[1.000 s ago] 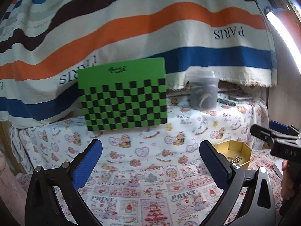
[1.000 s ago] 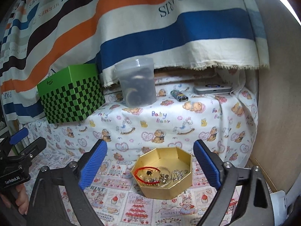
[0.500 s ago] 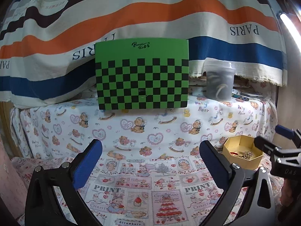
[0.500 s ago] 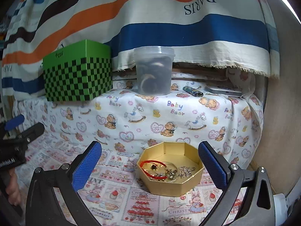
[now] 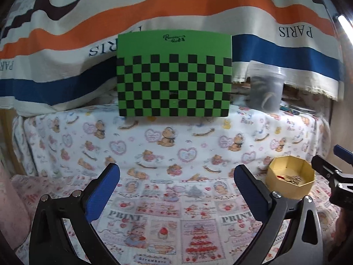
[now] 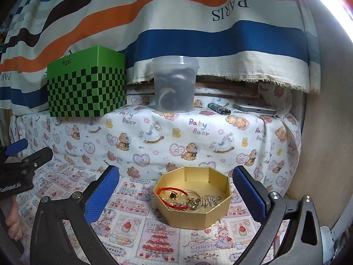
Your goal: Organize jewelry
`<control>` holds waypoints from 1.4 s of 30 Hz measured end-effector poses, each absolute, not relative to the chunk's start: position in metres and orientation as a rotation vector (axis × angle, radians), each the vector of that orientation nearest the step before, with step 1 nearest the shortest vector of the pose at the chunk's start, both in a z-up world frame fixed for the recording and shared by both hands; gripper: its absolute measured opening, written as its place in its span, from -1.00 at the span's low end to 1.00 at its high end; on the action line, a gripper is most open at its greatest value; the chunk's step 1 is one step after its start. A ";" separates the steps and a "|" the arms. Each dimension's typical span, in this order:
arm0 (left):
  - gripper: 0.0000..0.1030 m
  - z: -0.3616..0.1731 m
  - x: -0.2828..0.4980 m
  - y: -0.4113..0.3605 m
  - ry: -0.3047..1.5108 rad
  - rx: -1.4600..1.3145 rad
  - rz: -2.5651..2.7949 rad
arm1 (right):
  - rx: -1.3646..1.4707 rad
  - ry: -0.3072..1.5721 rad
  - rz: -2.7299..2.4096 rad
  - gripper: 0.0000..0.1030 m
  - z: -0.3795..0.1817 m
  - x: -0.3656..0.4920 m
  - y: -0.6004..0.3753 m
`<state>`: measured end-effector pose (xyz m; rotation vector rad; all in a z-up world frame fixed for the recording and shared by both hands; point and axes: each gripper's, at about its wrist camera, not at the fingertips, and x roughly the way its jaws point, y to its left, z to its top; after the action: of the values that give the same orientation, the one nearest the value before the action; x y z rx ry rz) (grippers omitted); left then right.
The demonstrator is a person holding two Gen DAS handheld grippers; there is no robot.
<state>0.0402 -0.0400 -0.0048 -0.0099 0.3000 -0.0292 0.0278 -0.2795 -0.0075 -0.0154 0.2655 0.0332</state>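
A gold octagonal box sits on the printed cloth and holds a red cord bracelet and several metal pieces. My right gripper is open and empty, its fingers either side of the box, just short of it. The box also shows in the left wrist view at lower right. My left gripper is open and empty above the cloth, facing a green checkered box on the raised shelf. The checkered box also shows in the right wrist view.
A lidded translucent tub stands on the shelf beside the checkered box. A lighter and a flat grey device lie to its right. A striped cloth hangs behind. A wall closes the right side.
My left gripper has swung left and now faces the checkered box squarely. My right gripper has come a little closer to the gold box. Both stay open.
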 end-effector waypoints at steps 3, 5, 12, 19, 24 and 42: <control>0.99 -0.006 0.043 -0.044 0.315 0.007 -0.028 | -0.004 0.267 0.030 1.00 -0.008 0.028 -0.282; 0.99 -0.007 0.044 -0.042 0.322 -0.001 -0.016 | -0.008 0.268 0.032 1.00 -0.008 0.028 -0.281; 0.99 -0.006 0.042 -0.039 0.313 -0.010 0.003 | -0.006 0.269 0.028 1.00 -0.008 0.028 -0.280; 0.99 -0.006 0.041 -0.042 0.309 0.004 -0.025 | -0.006 0.268 0.029 1.00 -0.008 0.028 -0.280; 0.99 -0.006 0.042 -0.040 0.316 -0.006 -0.024 | -0.006 0.269 0.027 1.00 -0.008 0.028 -0.280; 0.99 -0.007 0.043 -0.041 0.326 0.001 -0.008 | -0.007 0.274 0.029 1.00 -0.008 0.029 -0.281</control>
<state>0.0425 -0.0406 -0.0067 0.0014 0.3256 -0.0084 0.0290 -0.2806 -0.0085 -0.0074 0.2744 0.0290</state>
